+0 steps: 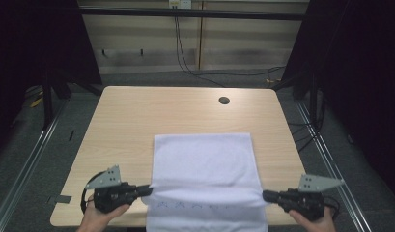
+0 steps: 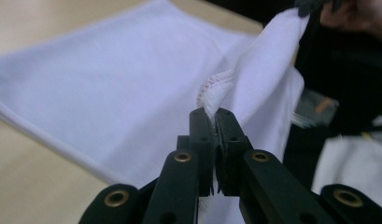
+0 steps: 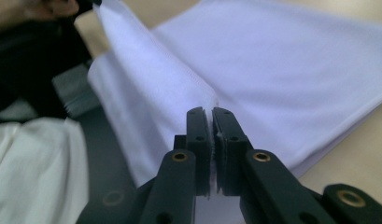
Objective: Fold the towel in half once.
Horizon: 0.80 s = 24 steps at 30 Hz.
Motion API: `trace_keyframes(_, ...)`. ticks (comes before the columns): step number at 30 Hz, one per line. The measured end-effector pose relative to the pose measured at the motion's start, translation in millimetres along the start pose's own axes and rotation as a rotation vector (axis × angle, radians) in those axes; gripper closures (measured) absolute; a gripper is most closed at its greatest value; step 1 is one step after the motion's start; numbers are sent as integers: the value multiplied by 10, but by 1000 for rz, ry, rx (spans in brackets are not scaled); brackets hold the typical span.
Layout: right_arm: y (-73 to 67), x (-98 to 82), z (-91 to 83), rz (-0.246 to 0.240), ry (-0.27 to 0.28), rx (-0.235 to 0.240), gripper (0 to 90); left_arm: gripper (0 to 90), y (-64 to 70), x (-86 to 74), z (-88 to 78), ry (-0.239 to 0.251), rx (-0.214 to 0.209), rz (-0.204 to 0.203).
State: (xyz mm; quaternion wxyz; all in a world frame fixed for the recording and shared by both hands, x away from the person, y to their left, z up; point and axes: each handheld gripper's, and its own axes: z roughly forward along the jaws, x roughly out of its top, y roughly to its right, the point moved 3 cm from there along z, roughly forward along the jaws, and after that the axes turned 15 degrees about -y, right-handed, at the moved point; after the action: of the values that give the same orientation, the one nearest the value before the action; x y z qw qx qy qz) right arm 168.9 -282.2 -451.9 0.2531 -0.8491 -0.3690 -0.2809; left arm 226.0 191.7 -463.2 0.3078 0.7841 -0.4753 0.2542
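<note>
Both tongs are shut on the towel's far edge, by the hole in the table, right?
Not the far edge. Left tongs and right tongs are shut on the towel near its near end, far from the hole; the high view shows it.

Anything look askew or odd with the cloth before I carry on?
Nothing stands out. The white cloth lies flat and square on the table, its near end hanging over the edge; the left hand-held gripper and right hand-held gripper each pinch a side edge.
</note>
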Motion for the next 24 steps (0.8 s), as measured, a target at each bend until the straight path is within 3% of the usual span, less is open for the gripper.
trace_keyframes(3, -97, -223, 79, 19, -61, 41, 788, 842, 128, -183, 84, -74, -51, 2)
trace_keyframes(5, -143, -305, 94, 17, -82, 57, 746, 785, 174, -209, 46, -53, -76, 6)
trace_keyframes(7, -161, -307, 68, 9, -65, 94, 719, 758, 162, -191, -37, 26, -121, -42)
trace_keyframes(9, -151, -267, 47, 11, -36, 92, 704, 741, 119, -177, -44, 23, -88, -33)
trace_keyframes(12, -54, -185, 136, 25, -58, 33, 703, 710, -57, -133, 71, 7, -78, -82)
trace_keyframes(15, 97, -44, 300, 29, -96, -25, 670, 695, -294, 36, 259, -63, -12, -76)
trace_keyframes(17, 230, 59, 395, 37, -105, -26, 660, 685, -491, 140, 373, -97, 0, -100)
trace_keyframes(20, 519, 242, 571, 83, -122, -66, 586, 662, -846, 284, 565, -122, 69, -135)
trace_keyframes(22, 729, 352, 697, 97, -144, -89, 599, 664, -1003, 335, 657, -132, 65, -169)
trace_keyframes(24, 887, 436, 813, 100, -168, -109, 611, 659, -1120, 370, 762, -173, 80, -159)
